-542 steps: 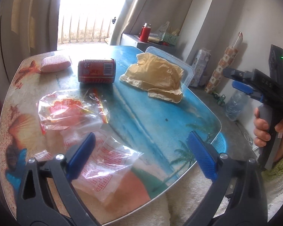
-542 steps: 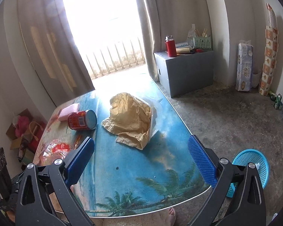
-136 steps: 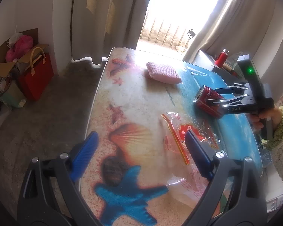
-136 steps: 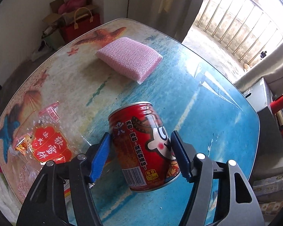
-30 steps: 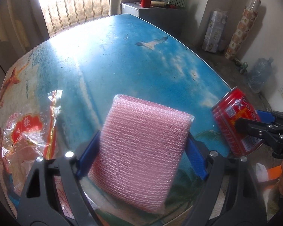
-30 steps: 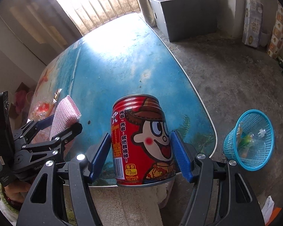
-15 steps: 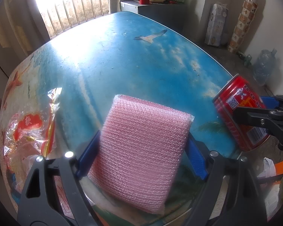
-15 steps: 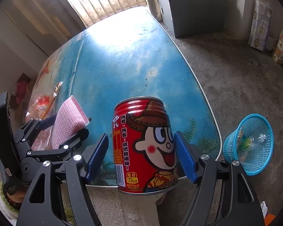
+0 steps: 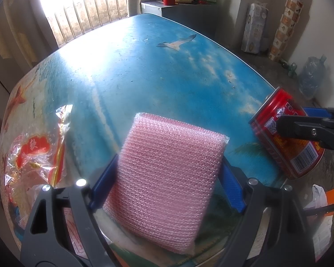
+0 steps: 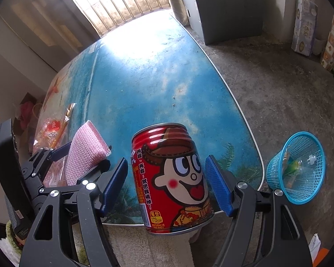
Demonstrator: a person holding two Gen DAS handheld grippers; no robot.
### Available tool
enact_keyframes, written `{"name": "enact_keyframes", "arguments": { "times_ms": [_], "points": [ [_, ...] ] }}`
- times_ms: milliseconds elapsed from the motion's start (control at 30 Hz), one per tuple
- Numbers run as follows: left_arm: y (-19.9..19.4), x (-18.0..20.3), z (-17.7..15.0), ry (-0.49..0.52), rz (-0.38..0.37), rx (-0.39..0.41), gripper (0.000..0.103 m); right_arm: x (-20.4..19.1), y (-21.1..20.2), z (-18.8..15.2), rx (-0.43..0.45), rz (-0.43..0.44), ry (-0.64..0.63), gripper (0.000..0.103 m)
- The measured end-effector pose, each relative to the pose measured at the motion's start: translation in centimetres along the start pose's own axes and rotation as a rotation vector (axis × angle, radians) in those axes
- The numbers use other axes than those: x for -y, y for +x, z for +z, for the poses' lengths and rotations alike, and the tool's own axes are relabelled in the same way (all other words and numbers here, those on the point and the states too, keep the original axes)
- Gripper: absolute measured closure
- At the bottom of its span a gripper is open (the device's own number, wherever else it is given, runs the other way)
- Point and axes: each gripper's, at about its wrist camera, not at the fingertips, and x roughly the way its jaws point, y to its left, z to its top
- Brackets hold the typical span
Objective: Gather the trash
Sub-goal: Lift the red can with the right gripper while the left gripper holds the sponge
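My left gripper (image 9: 167, 184) is shut on a pink mesh sponge (image 9: 167, 166) and holds it above the near end of the beach-print table (image 9: 144, 71). The sponge also shows in the right wrist view (image 10: 84, 153). My right gripper (image 10: 167, 184) is shut on a red drink can (image 10: 171, 187) with a cartoon face, held upright over the table's near right edge. The can also shows at the right of the left wrist view (image 9: 287, 142). Clear plastic wrappers with red print (image 9: 35, 153) lie on the table's left side.
A blue mesh basket (image 10: 298, 169) holding a bottle and scraps stands on the concrete floor right of the table. A grey cabinet (image 10: 225, 11) with a red flask stands at the back. Paper rolls (image 10: 305, 24) lean on the right wall. White and orange scraps (image 10: 316, 247) lie on the floor.
Both grippers keep their loads. The right gripper with the can has drifted slightly right toward the table's edge; the basket appears a little larger and closer.
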Motion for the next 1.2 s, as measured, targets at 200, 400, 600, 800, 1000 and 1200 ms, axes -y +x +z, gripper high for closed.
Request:
{"name": "enact_keyframes", "arguments": {
  "times_ms": [200,400,600,800,1000,1200],
  "points": [
    [-0.1,-0.7,-0.1,-0.019,-0.012,0.002,0.022,0.9,-0.9,-0.5,0.005,0.036,0.063,0.033],
    [-0.1,-1.1,-0.1,-0.028,-0.015,0.002,0.022,1.4,-1.1,-1.9,-0.008,0.099,0.13,0.033],
    [-0.2,-1.1,-0.2,-0.029,-0.015,0.003,0.022,1.5,-0.9,-2.8,-0.015,0.123,0.166,0.033],
    [-0.2,-1.1,-0.1,-0.031,-0.016,0.003,0.022,2.2,-0.9,-2.3,0.012,0.126,0.223,0.033],
    [-0.2,-1.1,-0.1,-0.033,-0.016,0.002,0.021,1.8,0.0,-1.8,0.027,0.107,0.252,0.033],
    [-0.1,-1.0,-0.2,-0.03,-0.012,0.001,0.021,1.2,0.6,-1.8,0.041,0.068,0.253,0.033]
  ]
}}
